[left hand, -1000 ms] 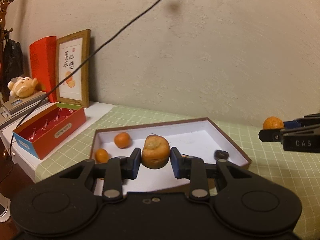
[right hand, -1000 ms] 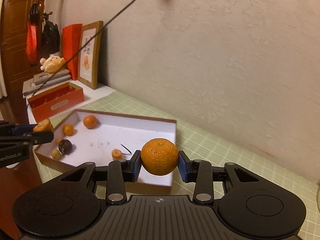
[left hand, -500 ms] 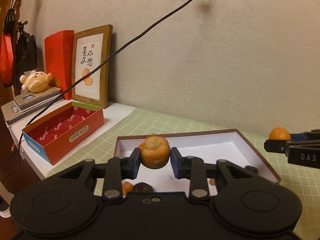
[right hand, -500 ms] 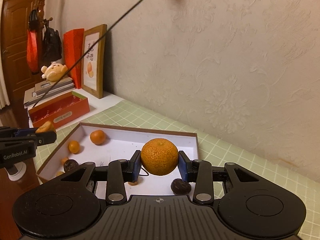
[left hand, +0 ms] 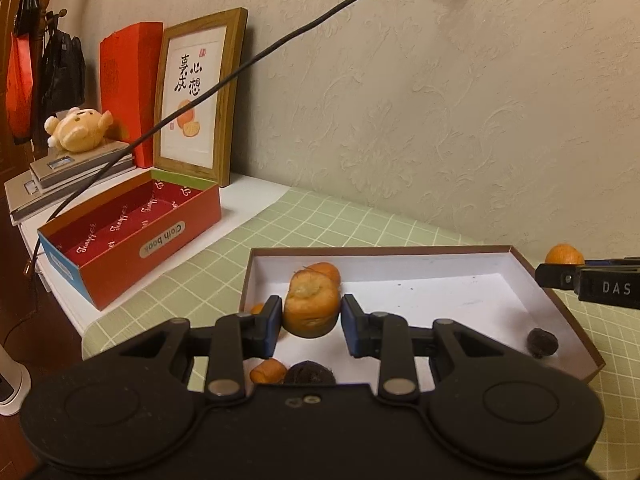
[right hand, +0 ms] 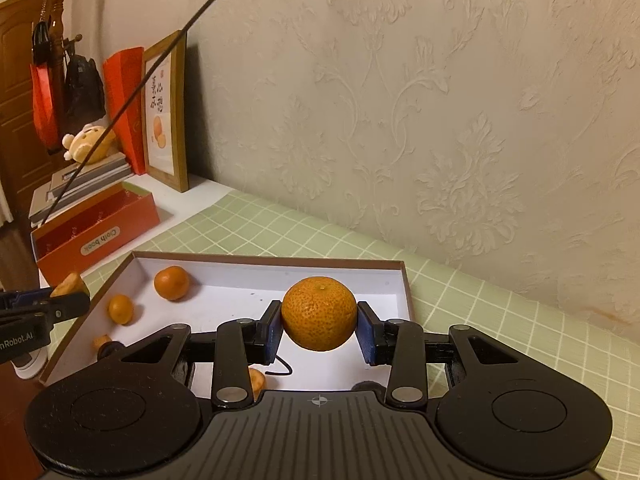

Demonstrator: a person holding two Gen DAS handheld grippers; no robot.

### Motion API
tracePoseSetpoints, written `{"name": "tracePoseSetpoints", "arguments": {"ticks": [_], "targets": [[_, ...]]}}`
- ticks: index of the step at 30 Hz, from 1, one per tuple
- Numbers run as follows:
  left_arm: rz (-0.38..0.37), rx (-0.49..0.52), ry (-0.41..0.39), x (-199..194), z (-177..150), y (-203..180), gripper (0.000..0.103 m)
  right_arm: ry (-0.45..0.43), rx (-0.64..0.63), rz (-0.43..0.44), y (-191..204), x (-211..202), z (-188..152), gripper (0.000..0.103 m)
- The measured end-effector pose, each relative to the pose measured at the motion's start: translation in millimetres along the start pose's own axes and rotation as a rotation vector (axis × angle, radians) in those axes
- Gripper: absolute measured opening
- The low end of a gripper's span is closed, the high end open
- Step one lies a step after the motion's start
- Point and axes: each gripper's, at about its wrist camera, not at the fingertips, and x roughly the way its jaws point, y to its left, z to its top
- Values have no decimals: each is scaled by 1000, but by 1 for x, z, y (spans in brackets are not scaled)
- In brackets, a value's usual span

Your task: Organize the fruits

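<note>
Both fruits have been carried nearer over the white tray point(right hand: 404, 280): left claw point(left hand: 312, 316) clamped on shrivelled fruit point(left hand: 311, 308), right claw point(right hand: 319, 330) on mandarin point(right hand: 319, 312); release judged imminent.

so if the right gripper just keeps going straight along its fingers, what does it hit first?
Probably the far rim of the shallow brown-edged white tray. The right gripper, shut on a round orange mandarin, points across the tray's white floor toward that rim, with the cream embossed wall beyond. Height above the tray is unclear.
</note>
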Motion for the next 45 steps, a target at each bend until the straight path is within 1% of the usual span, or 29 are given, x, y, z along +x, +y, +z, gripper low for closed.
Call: {"name": "tracePoseSetpoints", "arguments": {"ticks": [8,9,10,11,12,13,14,15,17,20,23,32,40,45], "targets": [[19,-9,-1,15,3,2,22,23,8,2,-9,18,0,39],[20,-14,-3,17,2,3,24,27,7,0,-10,20,0,39],[14,-22,-13,19,1,4,41,31,4,-1,-10,22,0,39],[21,-20,-21,20,0,4,60,35,-8,4,-9,25,-1,43],[54,-14,-34,20,-1,3,96,56,-31,-1,-7,31,-2,57],[91,-6,-64,18,-2,2,98,60,-46,-36,-5,34,-4,103],[101,7,-74,17,-1,1,97,9,-53,-72,-3,32,-8,103],[102,13,-76,16,0,2,97,-27,-58,-68,-3,31,-10,103],[126,8,-83,15,1,7,97,-6,-47,-59,-5,36,-9,103],[118,-24,-72,15,2,16,97,-14,-28,-61,-8,38,-10,103],[110,-26,-64,15,2,18,97,-9,-29,-67,-7,42,-12,103],[89,-9,-58,14,0,14,97,-1,-31,-59,-9,35,-11,103],[88,-11,-59,13,0,12,97,1,-25,-56,-8,32,-11,103],[90,-17,-46,13,1,12,97,-4,-23,-52,-7,27,-9,103]]}}
